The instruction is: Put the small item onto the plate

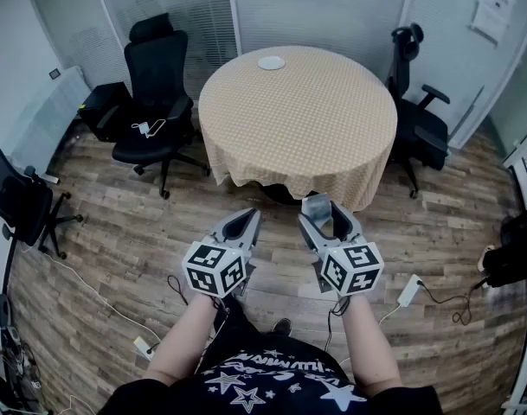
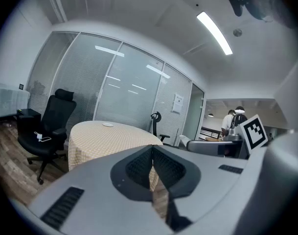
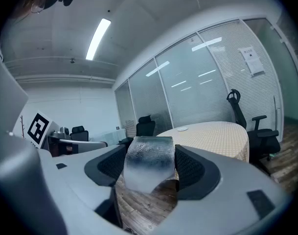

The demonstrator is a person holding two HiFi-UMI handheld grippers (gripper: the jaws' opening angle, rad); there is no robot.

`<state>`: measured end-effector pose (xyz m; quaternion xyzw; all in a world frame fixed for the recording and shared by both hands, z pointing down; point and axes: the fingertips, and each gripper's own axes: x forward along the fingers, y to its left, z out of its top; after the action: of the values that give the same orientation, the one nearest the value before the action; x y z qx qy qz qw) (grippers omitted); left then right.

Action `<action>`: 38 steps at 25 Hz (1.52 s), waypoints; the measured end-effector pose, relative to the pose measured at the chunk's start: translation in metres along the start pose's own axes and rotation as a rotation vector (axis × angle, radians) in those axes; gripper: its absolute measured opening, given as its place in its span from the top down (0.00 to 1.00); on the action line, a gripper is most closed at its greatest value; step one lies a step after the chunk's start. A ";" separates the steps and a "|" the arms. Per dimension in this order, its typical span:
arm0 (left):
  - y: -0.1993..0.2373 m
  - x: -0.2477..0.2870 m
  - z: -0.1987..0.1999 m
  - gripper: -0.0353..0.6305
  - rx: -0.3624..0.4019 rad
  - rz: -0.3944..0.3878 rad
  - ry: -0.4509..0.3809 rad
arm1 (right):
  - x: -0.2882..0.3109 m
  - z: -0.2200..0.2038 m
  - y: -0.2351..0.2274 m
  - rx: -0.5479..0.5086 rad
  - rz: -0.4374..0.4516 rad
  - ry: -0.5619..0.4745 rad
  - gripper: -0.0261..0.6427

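Observation:
A small silvery-grey block (image 3: 149,166) sits between the jaws of my right gripper (image 3: 149,155), which is shut on it; both pads touch its sides. In the head view the right gripper (image 1: 318,207) hovers over the wooden floor just in front of the round table (image 1: 332,145), with the grey block (image 1: 316,204) at its tip. A white plate (image 1: 271,62) lies at the table's far edge, also seen small as the plate (image 3: 182,129) and the plate (image 2: 107,125). My left gripper (image 1: 246,225) hangs beside the right one, shut and empty, its jaws meeting (image 2: 152,168).
The table wears a checkered beige cloth (image 1: 272,137). Black office chairs stand at the left (image 1: 155,102), far left (image 1: 21,201) and right (image 1: 414,102). Cables and power strips (image 1: 408,291) lie on the floor. A person (image 2: 235,121) stands far off behind glass partitions.

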<state>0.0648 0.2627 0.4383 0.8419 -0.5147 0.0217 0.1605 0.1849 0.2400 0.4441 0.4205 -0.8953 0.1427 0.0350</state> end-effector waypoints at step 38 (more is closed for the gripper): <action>0.145 0.061 0.044 0.94 -0.007 -0.144 0.036 | 0.140 0.017 -0.019 0.160 -0.180 0.013 0.48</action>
<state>-0.0388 0.1364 0.4445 0.8756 -0.4501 0.0233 0.1738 0.1105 0.1198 0.4579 0.4999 -0.8394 0.2125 0.0199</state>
